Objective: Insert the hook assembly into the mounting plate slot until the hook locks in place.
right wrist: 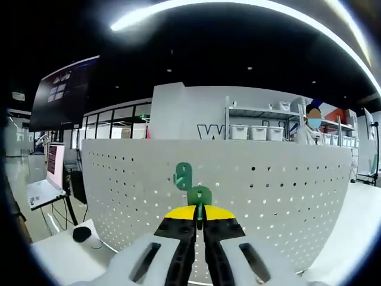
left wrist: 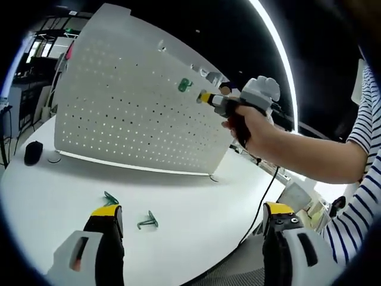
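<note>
Right gripper view, lower centre: right gripper (right wrist: pixel 200 215) is clenched on a green hook (right wrist: pixel 199 195), jaws pressed together with the hook's stem pinched between the yellow tips. The hook stands just in front of the perforated plate (right wrist: pixel 280 185); whether it touches a slot, cannot tell. Just above and left of it a second green hook (right wrist: pixel 183 175) already hangs on the plate.

Left gripper view, bottom: left gripper (left wrist: pixel 193 217) is released, jaws wide apart, holding nothing, hovering over the white table (left wrist: pixel 196 196). Between the jaws, on the table, lie two spare hooks (left wrist: pixel 147 221). Farther, mid-frame, the plate stands upright; at upper centre the right gripper, in a hand (left wrist: pixel 253 122), reaches its face near the mounted hook.

Judgement: one hook seated; the held one is at the plate, insertion and locking not yet shown. Two spares left.
</note>
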`<state>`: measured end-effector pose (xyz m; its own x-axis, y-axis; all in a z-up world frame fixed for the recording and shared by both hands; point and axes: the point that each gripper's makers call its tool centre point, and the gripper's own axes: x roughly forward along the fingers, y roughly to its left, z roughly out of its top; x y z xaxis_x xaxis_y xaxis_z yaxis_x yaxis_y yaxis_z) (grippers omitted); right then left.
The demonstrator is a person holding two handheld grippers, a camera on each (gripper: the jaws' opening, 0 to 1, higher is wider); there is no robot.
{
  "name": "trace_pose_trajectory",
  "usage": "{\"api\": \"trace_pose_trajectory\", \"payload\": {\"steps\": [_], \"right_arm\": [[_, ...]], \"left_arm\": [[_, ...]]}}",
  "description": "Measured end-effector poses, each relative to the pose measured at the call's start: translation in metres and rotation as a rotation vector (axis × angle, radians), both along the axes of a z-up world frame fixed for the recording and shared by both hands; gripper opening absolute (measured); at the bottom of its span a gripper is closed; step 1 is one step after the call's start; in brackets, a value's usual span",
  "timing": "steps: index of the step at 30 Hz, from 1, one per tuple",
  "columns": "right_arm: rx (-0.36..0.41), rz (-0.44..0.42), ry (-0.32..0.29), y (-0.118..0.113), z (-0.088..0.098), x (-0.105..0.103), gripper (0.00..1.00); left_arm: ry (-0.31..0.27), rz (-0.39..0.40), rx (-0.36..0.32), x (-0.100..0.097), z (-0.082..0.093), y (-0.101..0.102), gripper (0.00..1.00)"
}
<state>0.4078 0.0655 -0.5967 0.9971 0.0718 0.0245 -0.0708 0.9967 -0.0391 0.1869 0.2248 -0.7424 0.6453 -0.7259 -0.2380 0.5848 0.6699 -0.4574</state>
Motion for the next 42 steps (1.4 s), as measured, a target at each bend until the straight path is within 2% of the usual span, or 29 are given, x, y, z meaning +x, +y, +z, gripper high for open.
{"api": "trace_pose_trajectory", "payload": {"steps": [11, 18, 24, 31, 37, 42], "right_arm": [[0.021, -0.051, 0.016, -0.014, 0.016, 0.032, 0.00], [0.006, -0.068, 0.013, -0.015, 0.022, 0.036, 0.00], [0.020, -0.070, 0.053, -0.017, 0.018, 0.039, 0.00], [-0.016, -0.074, 0.049, -0.012, 0.023, 0.041, 0.00], [-0.013, -0.092, 0.058, -0.014, 0.021, 0.042, 0.00], [0.020, -0.105, 0.065, -0.019, 0.018, 0.042, 0.00]], "left_arm": [[0.010, 0.019, -0.009, 0.002, -0.002, 0.004, 0.99], [0.016, 0.028, -0.015, 0.003, -0.002, 0.005, 0.97], [0.020, 0.049, -0.024, 0.005, -0.001, 0.010, 0.97], [0.019, 0.050, -0.031, 0.006, 0.000, 0.010, 0.96], [0.014, 0.062, -0.045, 0.006, 0.003, 0.014, 0.96], [0.009, 0.066, -0.047, 0.006, 0.004, 0.013, 0.96]]}}
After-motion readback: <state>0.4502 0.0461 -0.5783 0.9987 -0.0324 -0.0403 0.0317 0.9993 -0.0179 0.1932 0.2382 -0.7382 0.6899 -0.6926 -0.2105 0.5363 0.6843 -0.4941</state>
